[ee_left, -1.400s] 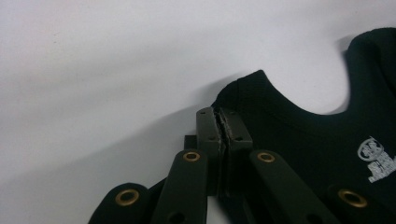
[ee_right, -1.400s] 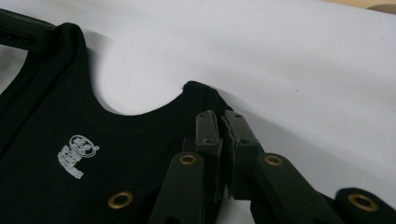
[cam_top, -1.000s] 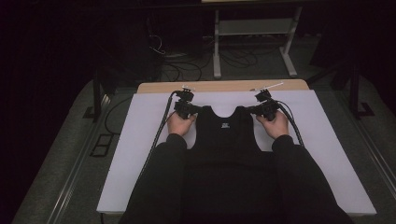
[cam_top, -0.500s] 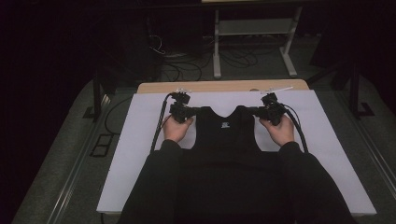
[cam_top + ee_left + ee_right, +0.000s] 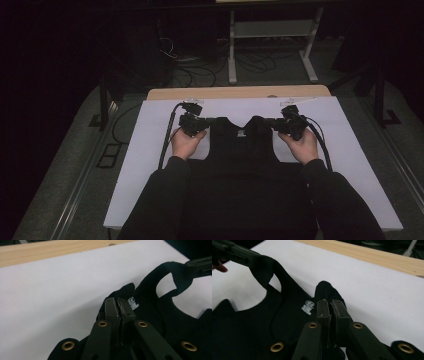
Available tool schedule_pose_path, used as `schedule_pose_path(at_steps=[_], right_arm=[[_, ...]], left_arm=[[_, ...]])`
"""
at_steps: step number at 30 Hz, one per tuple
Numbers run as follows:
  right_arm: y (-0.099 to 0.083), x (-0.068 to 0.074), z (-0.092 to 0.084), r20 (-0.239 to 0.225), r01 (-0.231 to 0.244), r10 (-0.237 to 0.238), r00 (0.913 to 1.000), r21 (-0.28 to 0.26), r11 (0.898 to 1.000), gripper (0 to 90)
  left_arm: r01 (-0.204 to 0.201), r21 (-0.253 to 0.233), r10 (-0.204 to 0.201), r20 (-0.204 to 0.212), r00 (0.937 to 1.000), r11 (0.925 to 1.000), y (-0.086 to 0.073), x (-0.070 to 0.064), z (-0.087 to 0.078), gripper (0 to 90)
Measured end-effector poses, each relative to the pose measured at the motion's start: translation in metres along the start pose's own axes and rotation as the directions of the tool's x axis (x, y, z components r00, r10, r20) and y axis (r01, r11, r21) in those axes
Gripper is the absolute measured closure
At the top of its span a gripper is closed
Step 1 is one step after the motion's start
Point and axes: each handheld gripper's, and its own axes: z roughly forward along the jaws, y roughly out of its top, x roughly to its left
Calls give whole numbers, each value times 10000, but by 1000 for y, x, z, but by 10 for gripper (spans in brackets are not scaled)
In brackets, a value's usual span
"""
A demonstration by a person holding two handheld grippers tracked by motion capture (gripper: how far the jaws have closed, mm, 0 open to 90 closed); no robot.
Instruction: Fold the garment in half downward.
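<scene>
My black vest [image 5: 243, 165] is soft, matte cloth with curved armholes and a small white printed label [image 5: 133, 303] inside the scooped neck. It lies flat on the smooth white table cover [image 5: 150, 150], its long axis running from me toward the bare wooden strip [image 5: 235, 93] at the far edge, neck and straps pointing away. My left tongs [image 5: 192, 122] are clenched on the left shoulder strap, my right tongs [image 5: 290, 125] on the right one, so the vest lies between them and toward me.
</scene>
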Motion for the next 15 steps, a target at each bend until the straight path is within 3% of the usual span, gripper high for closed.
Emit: schedule_pose_path(at_steps=[6, 10, 15], right_arm=[[-3, 11, -11, -326, 125, -131, 9994, -185, 9998, 842], [-7, 16, -18, -393, 123, -135, 9991, -306, 9995, 841], [-14, 18, -27, -485, 43, -60, 9988, -355, 9994, 842]], left_arm=[[-214, 3, 214, -81, 9997, 9998, -7, -2, -11, 868], [-206, -34, 207, 172, 9996, 9998, -11, -6, -18, 869], [-576, 10, 575, 329, 9978, 9983, -15, -16, -25, 869]])
